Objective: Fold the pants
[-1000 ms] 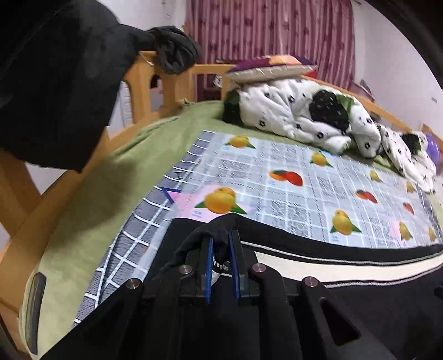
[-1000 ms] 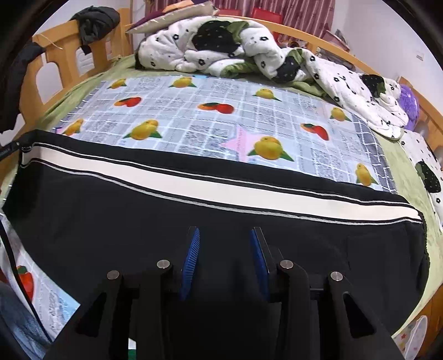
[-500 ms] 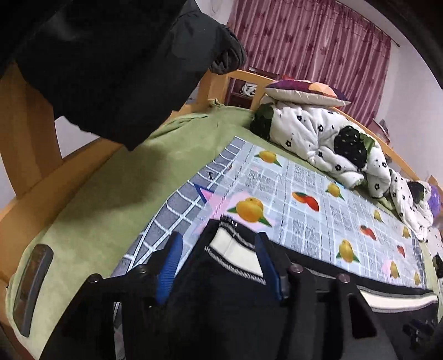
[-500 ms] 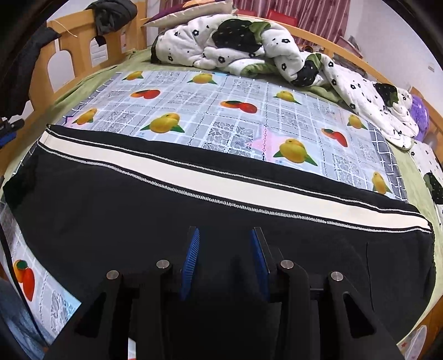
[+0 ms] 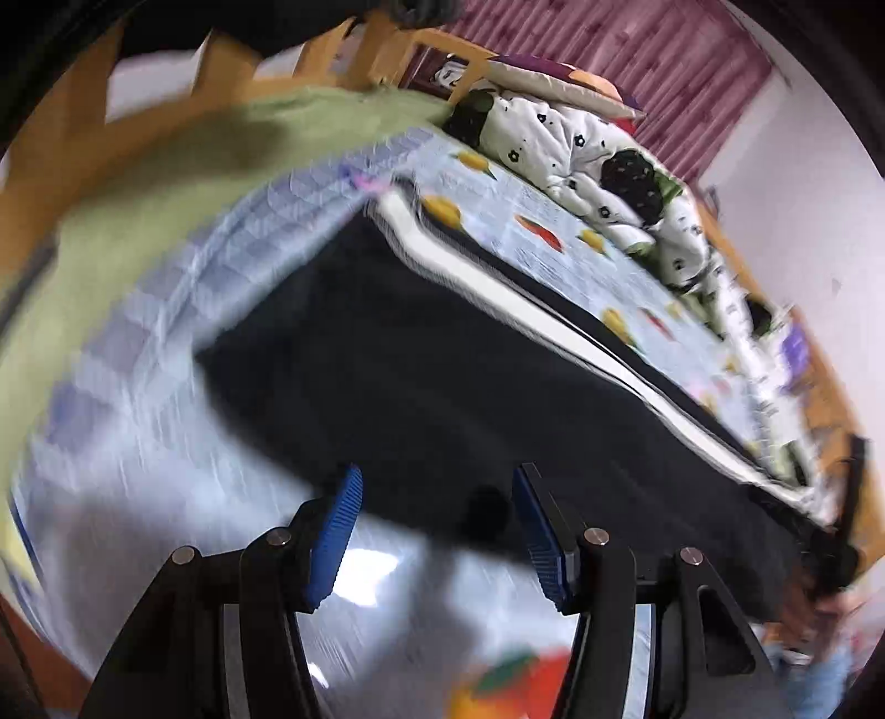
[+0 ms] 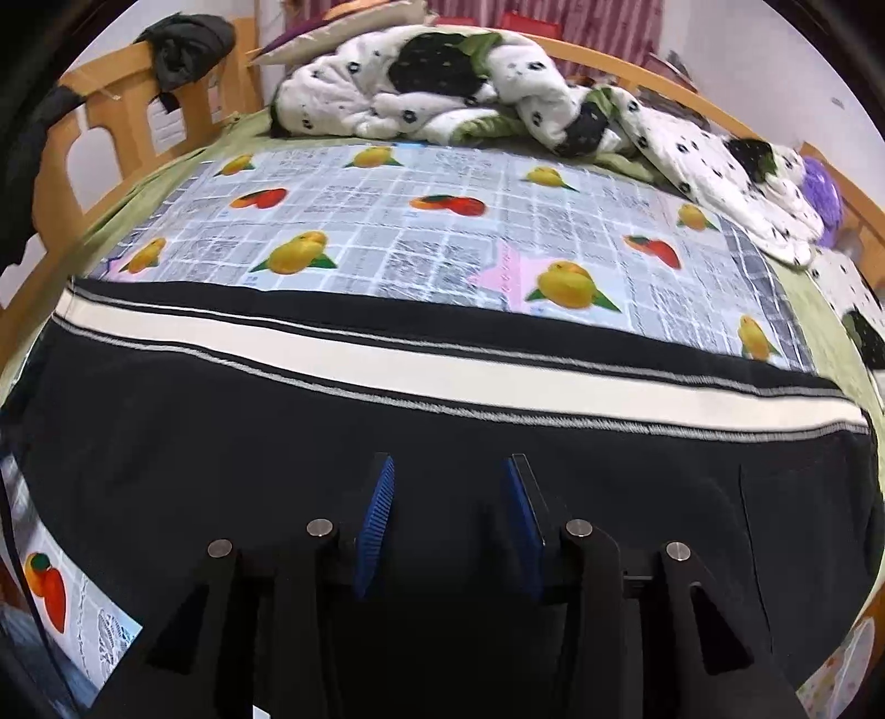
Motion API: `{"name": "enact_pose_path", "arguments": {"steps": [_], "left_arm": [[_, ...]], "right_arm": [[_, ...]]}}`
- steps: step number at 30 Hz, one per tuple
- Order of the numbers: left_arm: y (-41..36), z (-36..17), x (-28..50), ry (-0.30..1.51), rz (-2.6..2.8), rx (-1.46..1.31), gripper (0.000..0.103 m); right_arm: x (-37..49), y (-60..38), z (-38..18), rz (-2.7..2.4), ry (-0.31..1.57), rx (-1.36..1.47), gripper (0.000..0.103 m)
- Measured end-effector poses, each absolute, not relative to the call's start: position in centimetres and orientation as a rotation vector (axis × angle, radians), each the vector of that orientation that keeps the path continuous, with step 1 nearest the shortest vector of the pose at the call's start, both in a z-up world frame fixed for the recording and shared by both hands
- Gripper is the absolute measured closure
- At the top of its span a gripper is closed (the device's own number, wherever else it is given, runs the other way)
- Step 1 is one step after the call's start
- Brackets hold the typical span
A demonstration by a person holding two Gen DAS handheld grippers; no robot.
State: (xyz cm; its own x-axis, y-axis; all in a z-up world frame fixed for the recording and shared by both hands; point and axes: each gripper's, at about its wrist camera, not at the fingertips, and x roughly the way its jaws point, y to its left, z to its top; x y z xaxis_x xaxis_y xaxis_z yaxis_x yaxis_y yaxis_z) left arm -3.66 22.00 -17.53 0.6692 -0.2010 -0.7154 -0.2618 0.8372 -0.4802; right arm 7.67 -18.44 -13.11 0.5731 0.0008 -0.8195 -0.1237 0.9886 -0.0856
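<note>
Black pants with a white side stripe lie flat across the fruit-printed sheet, stretching from left to right. My right gripper hovers low over the black cloth near its front edge. Its jaws are easing apart, with only flat cloth showing in the gap and nothing pinched. In the blurred left wrist view, the pants run away to the right. My left gripper stands open over their near edge with nothing gripped between its blue pads.
A white quilt with black flowers is heaped at the head of the bed, with a pillow behind it. A wooden rail lines the left side and a dark garment hangs on it. A purple item lies far right.
My left gripper let go of the pants' end, opened wide, and swung down and back to the near edge. The right gripper stayed in place over the cloth.
</note>
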Motion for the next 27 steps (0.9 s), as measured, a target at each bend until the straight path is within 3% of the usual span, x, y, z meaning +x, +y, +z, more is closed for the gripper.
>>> {"name": "enact_pose_path", "arguments": {"steps": [7, 9, 11, 19, 22, 25, 27], "left_arm": [[21.2, -20.2, -3.8, 0.798, -0.067, -0.843, 0.049], [21.6, -20.5, -2.5, 0.774, -0.025, -0.878, 0.054], [22.4, -20.5, -1.0, 0.793, 0.039, -0.825, 0.07], [30.6, -19.5, 1.0, 0.744, 0.26, -0.808, 0.079], [30.7, -19.0, 0.8, 0.723, 0.231, -0.786, 0.086], [29.6, -16.8, -0.3, 0.632, 0.243, -0.674, 0.085], [28.8, -17.0, 1.3, 0.72, 0.304, -0.583, 0.085]], "right_arm": [[6.5, -18.6, -13.2, 0.052, 0.948, -0.105, 0.062], [6.0, -18.5, -13.1, 0.052, 0.941, -0.102, 0.062], [5.5, -18.5, -12.9, 0.05, 0.933, -0.099, 0.062], [2.5, -22.4, -13.1, -0.025, 0.917, 0.009, 0.061], [1.9, -24.3, -13.9, -0.044, 0.935, 0.052, 0.061], [1.2, -26.1, -13.8, -0.072, 0.93, 0.064, 0.061], [0.3, -27.7, -13.0, -0.095, 0.889, 0.079, 0.061]]}}
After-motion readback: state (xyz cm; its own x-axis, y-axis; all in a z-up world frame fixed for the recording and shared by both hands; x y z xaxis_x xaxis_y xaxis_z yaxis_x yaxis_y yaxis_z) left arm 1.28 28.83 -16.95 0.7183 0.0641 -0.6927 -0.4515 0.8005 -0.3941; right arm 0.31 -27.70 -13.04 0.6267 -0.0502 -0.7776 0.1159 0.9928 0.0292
